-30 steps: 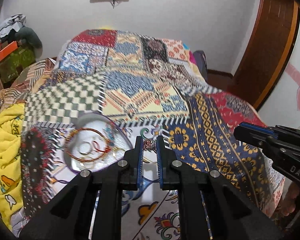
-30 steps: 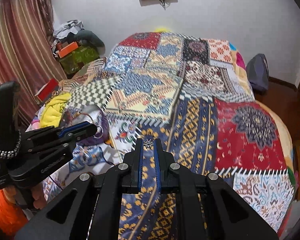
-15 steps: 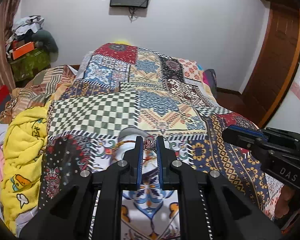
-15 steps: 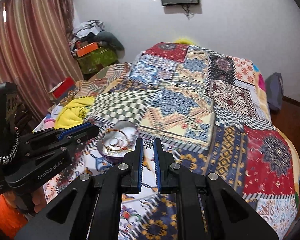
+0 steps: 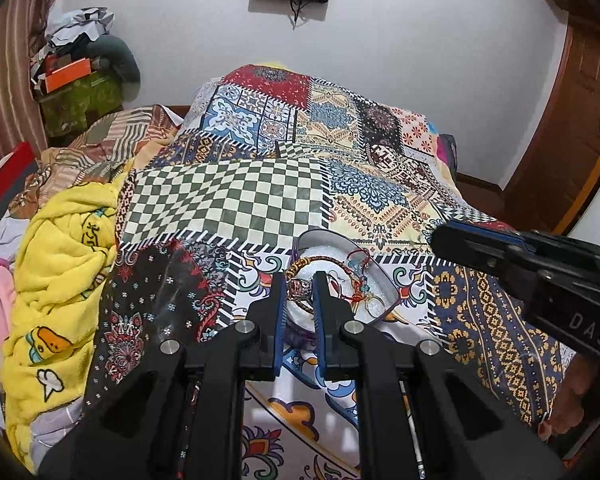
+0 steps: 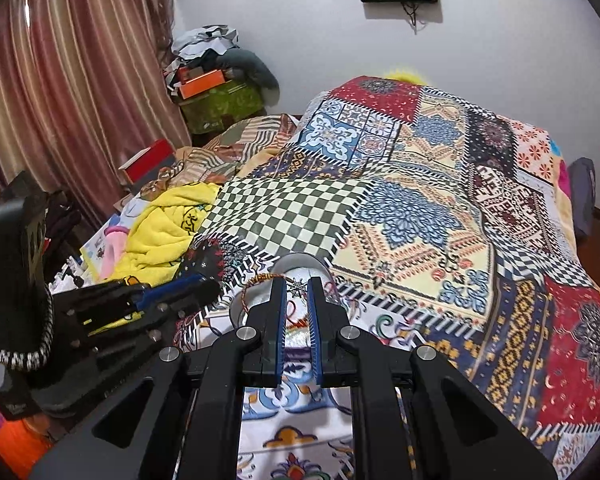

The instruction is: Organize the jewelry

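Observation:
A round tray (image 5: 332,240) with a white lining lies on the patchwork bedspread and holds bangles and other jewelry (image 5: 360,272). My left gripper (image 5: 300,286) is shut on a small patterned ring (image 5: 300,287), just over the tray's near side. My right gripper (image 6: 297,287) is shut on a small silver star-shaped piece (image 6: 297,287), above the same tray (image 6: 300,262). A braided bangle (image 6: 260,280) shows beside its left finger. The right gripper also shows in the left wrist view (image 5: 440,236), right of the tray. The left gripper shows in the right wrist view (image 6: 208,286).
The patchwork bedspread (image 5: 260,192) covers the bed. A yellow blanket (image 5: 64,248) is bunched at the left. Boxes and clothes (image 5: 76,80) pile in the far left corner by a curtain (image 6: 60,80). A wooden door (image 5: 572,120) is at the right.
Both grippers have swung left and come in over the tray, each still shut on its small piece. The tray now sits right at both sets of fingertips.

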